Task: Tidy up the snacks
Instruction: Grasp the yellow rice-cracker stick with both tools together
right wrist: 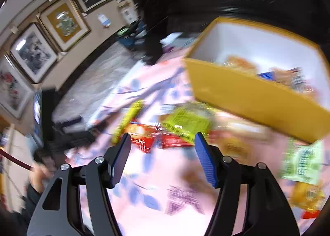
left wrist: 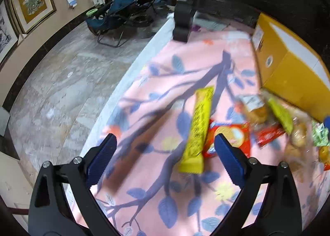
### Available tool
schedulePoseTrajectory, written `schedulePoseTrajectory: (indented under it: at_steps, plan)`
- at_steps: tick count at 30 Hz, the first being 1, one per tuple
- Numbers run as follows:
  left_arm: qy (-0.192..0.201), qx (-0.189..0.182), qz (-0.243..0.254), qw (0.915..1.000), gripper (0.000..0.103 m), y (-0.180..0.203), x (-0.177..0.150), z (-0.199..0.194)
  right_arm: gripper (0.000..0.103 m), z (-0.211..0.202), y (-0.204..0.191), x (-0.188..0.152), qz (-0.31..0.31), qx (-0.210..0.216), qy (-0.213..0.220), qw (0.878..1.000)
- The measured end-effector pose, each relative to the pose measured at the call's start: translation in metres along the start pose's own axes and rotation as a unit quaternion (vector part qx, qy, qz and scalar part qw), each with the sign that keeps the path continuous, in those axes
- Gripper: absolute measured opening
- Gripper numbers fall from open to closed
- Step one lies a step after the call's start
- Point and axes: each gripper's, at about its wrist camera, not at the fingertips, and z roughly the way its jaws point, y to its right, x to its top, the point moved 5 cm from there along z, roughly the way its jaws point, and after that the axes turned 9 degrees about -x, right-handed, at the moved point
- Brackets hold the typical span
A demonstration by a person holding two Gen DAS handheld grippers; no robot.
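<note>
You are holding your left gripper [left wrist: 165, 153] with its blue pads spread wide and nothing between them, hovering over the pink floral cloth [left wrist: 165, 66]. A long yellow snack bar [left wrist: 198, 130] is lying just ahead of the gap, nearer the right pad, with a red cracker packet [left wrist: 233, 134] touching its right side and partly tucked behind that pad. A brown stick-shaped pack [left wrist: 134, 151] is lying close by the left pad. Further right, a loose heap of wrapped snacks [left wrist: 288, 124] is sitting near the base of the yellow box [left wrist: 288, 75].

Your right gripper [right wrist: 163, 159] is also gaping, holding nothing, and pointing at red packets [right wrist: 163, 139] and a lime-green pack [right wrist: 185, 122] just beyond its tips; a pale green packet [right wrist: 303, 159] is lying off to the right.

Only the right wrist view is looking into the yellow box [right wrist: 257, 95], showing its white interior with snacks already inside; the left wrist view is showing only its outer walls and a small sticker.

Dark print is running along the yellow bar, but it is too blurred to read, as is every other label.
</note>
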Motion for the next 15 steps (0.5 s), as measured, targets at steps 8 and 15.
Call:
schedulePoseTrajectory:
  at_steps: [8,15]
  plan:
    - [-0.004,0.034,0.072,0.9968,0.097,0.004,-0.02,0.025,0.064,0.112,-0.057,0.039,-0.022,-0.027,-0.123,0.992]
    - [0.019,0.029,0.101,0.9943,0.097,0.004,-0.018,0.027,0.064,0.159,-0.068,0.039,0.003,-0.037,-0.168,0.985]
